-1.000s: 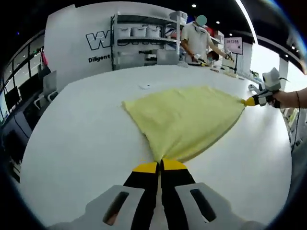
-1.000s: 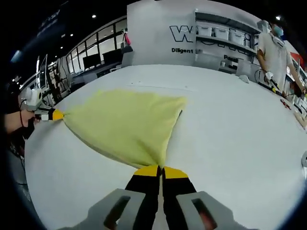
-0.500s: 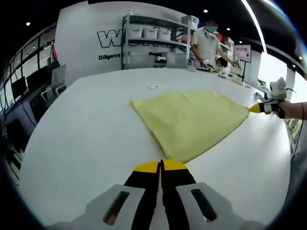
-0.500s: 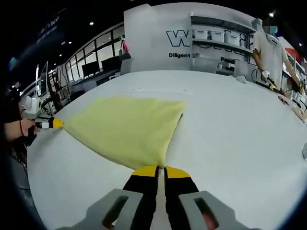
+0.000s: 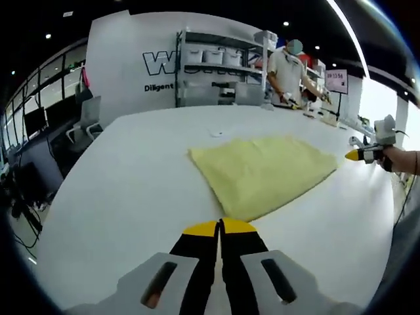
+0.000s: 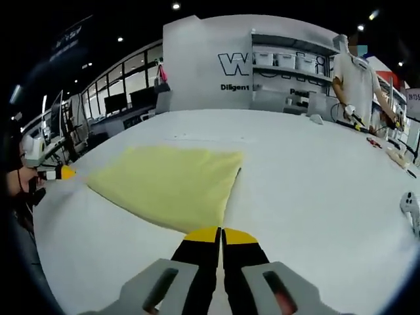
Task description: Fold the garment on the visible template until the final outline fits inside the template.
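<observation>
A pale yellow garment [image 5: 262, 174] lies flat, folded into a rough rectangle, on the white table [image 5: 118, 184]. My left gripper [image 5: 219, 228] stands shut just before the cloth's near corner; whether it touches the corner is unclear. In the right gripper view the same garment [image 6: 167, 187] spreads ahead of my right gripper [image 6: 222, 235], whose jaws are together at the cloth's near edge. Each gripper also appears in the other's view, held in a hand: the right gripper [image 5: 354, 155] and the left gripper [image 6: 64, 172] both sit a short gap away from the cloth's corners.
A person [image 5: 289, 65] works at the table's far side beside shelves [image 5: 216, 65] with bins. A small white object [image 5: 215, 134] lies beyond the garment. Chairs [image 5: 82, 121] stand off the left edge. Another white item [image 6: 410, 203] rests near the right edge.
The garment, stretched taut between both grippers a second ago, now lies slack and flat. Both grippers have drawn back from its corners.
</observation>
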`<state>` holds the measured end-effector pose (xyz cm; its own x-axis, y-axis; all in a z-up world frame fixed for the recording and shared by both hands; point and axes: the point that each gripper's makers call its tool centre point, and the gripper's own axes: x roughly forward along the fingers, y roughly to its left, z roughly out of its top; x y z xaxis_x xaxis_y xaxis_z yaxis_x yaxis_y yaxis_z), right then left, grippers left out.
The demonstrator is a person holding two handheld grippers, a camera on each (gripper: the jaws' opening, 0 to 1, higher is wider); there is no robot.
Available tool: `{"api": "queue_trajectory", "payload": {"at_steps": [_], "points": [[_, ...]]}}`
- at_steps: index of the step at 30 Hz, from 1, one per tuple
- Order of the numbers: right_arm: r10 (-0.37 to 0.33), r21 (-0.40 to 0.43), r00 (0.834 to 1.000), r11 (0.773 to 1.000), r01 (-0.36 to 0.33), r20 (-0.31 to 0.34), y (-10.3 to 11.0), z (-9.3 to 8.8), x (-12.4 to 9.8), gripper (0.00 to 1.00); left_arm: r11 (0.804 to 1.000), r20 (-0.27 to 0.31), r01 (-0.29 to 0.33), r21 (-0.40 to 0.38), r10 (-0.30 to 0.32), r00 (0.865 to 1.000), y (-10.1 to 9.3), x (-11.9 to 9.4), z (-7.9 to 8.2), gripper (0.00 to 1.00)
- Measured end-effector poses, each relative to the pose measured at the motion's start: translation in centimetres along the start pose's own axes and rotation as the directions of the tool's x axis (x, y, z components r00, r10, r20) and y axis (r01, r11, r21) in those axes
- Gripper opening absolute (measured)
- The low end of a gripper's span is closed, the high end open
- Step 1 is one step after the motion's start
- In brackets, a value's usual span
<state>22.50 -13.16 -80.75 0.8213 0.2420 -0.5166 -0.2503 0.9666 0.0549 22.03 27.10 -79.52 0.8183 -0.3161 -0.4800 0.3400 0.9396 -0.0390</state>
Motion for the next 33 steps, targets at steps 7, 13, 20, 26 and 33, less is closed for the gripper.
{"api": "queue_trajectory", "payload": {"at_steps": [7, 13, 20, 26, 33], "points": [[-0.023, -0.007, 1.0, 1.0, 0.023, 0.0, 1.5, 0.4, -1.5, 0.0, 0.999, 0.027, -0.033, -0.04, 0.034, 0.999, -0.5, -2.3, 0.7, 0.01], [-0.034, 0.025, 0.999, 0.999, 0.033, 0.027, 3.1, 1.1, -3.5, 0.0, 0.997, 0.061, -0.035, -0.062, 0.038, 0.997, -1.8, -4.5, 1.2, 0.01], [-0.046, 0.052, 0.998, 0.998, 0.045, 0.037, 4.7, 0.9, -5.6, 0.0, 0.993, 0.079, -0.067, -0.094, 0.075, 0.994, -2.5, -6.9, 1.0, 0.0], [-0.056, 0.074, 0.998, 0.996, 0.053, 0.031, 5.2, 0.3, -7.2, 0.0, 0.992, 0.107, -0.096, -0.083, 0.105, 0.989, -2.8, -8.3, 1.8, 0.0], [-0.105, 0.102, 0.994, 0.989, 0.105, 0.003, 5.2, -1.0, -8.6, 0.31, 0.991, 0.106, -0.122, -0.047, 0.126, 0.986, -3.6, -9.4, 1.8, 0.3]]}}
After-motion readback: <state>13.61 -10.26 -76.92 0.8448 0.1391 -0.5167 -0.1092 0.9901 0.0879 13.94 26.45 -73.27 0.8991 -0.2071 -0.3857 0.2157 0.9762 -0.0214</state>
